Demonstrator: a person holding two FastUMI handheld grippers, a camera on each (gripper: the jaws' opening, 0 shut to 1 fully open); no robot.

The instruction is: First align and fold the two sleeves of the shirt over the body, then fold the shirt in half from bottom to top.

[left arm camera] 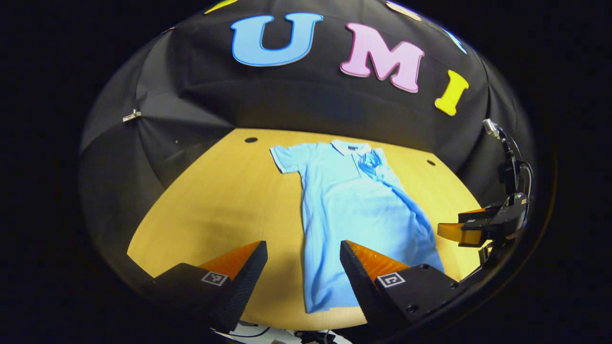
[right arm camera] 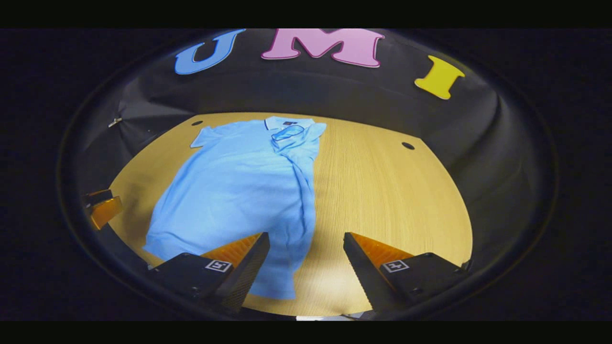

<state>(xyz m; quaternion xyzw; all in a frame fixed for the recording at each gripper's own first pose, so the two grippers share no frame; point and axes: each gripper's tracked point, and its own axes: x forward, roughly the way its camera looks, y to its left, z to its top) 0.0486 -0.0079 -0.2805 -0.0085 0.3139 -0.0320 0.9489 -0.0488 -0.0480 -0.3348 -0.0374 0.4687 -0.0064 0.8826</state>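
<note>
Blue shirt [left arm camera: 349,210] lies flat on the wooden table [left arm camera: 215,200], long axis running from near edge to far edge, collar toward the far edge. Its right sleeve is folded over the body; the left sleeve [left arm camera: 287,157] sticks out. Left gripper [left arm camera: 303,267] and right gripper [right arm camera: 306,260] hover spread, holding nothing.

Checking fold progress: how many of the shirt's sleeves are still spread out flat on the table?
1. The left sleeve lies spread beside the collar on the table. The right sleeve is already folded over the shirt body near the collar.
</note>
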